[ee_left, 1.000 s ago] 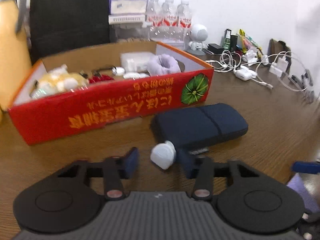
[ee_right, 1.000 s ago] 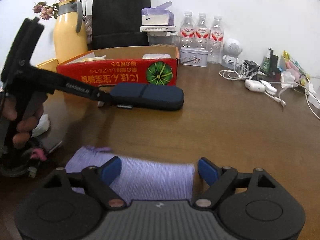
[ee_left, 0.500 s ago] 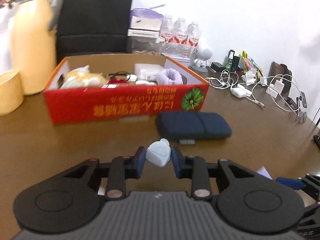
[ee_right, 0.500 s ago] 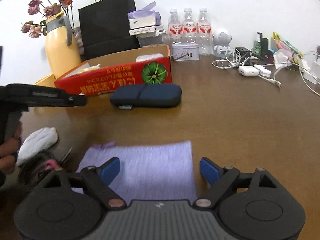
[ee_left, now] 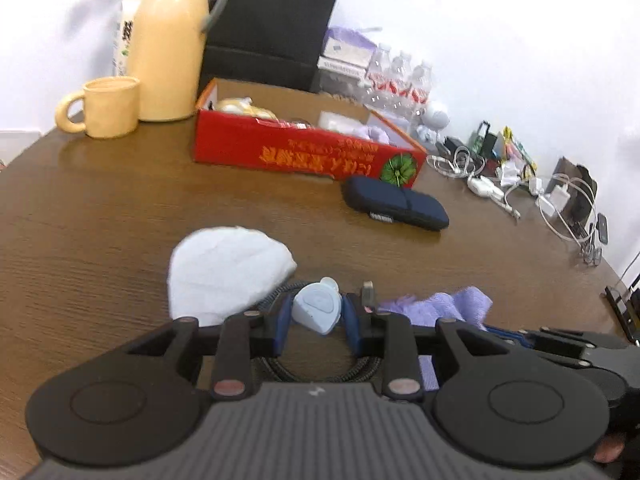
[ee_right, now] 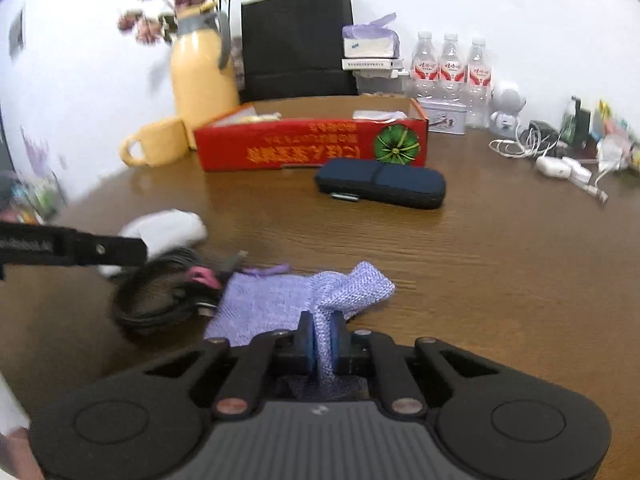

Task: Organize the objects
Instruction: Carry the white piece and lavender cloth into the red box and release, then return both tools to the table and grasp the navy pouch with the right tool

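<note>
Item: lilac knitted cloth (ee_right: pixel 280 300), open-weave, lying on the brown worktop (ee_right: pixel 480 260); one edge bunched up and pinched in the right hand-held gripper (ee_right: pixel 322 338), whose jaws have just closed on it. Item: small pale-blue teardrop-shaped case (ee_left: pixel 316 309), clamped in the left hand-held gripper (ee_left: pixel 316 320) above a coiled black cable (ee_right: pixel 160 300). Beside: white cloth (ee_left: pixel 224 268). Beyond: navy pouch (ee_right: pixel 380 184), red box (ee_right: pixel 312 148).
</note>
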